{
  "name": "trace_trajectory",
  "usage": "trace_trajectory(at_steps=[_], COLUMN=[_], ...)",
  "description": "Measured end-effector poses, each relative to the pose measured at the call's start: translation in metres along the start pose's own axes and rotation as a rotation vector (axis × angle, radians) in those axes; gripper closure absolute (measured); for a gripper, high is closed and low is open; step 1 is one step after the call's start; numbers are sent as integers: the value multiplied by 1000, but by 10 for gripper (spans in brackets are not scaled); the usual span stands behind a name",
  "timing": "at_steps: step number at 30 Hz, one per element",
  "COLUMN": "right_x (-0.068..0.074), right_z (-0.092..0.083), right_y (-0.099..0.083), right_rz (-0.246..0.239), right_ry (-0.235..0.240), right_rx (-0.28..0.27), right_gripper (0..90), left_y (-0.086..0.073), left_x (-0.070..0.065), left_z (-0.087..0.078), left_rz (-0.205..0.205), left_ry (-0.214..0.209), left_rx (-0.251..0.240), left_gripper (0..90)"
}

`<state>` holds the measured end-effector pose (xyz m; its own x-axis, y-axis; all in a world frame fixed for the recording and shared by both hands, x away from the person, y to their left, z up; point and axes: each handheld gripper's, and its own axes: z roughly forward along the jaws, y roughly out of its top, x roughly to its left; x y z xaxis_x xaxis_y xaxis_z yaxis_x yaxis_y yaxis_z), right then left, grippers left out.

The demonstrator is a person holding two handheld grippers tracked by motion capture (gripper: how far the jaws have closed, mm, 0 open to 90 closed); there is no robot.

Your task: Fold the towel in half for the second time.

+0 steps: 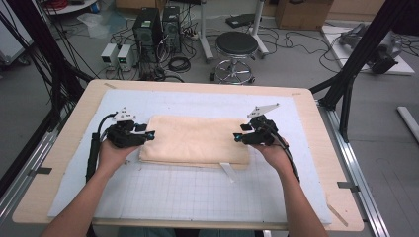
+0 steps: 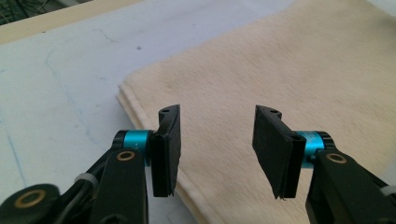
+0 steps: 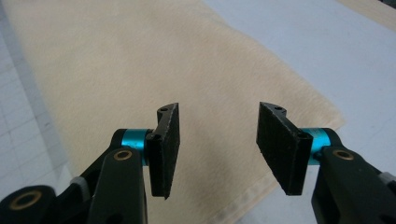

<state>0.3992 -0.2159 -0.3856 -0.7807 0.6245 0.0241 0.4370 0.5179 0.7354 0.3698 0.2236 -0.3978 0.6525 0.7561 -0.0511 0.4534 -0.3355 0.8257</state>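
**Folded towel between two open grippers**

A cream folded towel [image 1: 195,139] lies at the centre of the high view, on a pale gridded mat [image 1: 188,192] covering a wooden table [image 1: 316,128]. A small white tag [image 1: 228,172] pokes from its lower edge. The left gripper [image 1: 148,134] sits at the towel's left end, the right gripper [image 1: 238,138] at its right end. In both gripper views the jaws stand apart above the cloth, gripping nothing.

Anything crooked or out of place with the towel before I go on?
Mostly tidy: the folded towel lies flat and square on the mat. One oddity: a small white tag pokes out from under its near edge. Both the left gripper and right gripper are open, holding nothing.
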Motion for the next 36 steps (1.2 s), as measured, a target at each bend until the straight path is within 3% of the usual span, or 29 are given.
trace_trajectory(at_steps=[5,8,10,19,24,36], right_x=[5,8,10,24,27,32], right_z=[0,2,5,14,16,5], right_y=[-10,-16,-19,-17,-16,-14], right_rz=[2,7,9,-30,-35,-12], right_ry=[2,6,13,15,6,-3], right_rx=[-7,-11,20,78,85,65], right_gripper=[474,454,419,412,414,358], left_y=[-11,-16,-18,-31,-38,-36], left_x=[-9,-11,-15,-20,-20,-24], left_z=[-2,0,0,4,7,-4], left_rz=[7,11,20,26,20,16], left_ry=[-17,-38,-40,-38,-41,-44], left_rx=[-6,30,29,76,108,36], left_gripper=[506,482,487,524,527,449])
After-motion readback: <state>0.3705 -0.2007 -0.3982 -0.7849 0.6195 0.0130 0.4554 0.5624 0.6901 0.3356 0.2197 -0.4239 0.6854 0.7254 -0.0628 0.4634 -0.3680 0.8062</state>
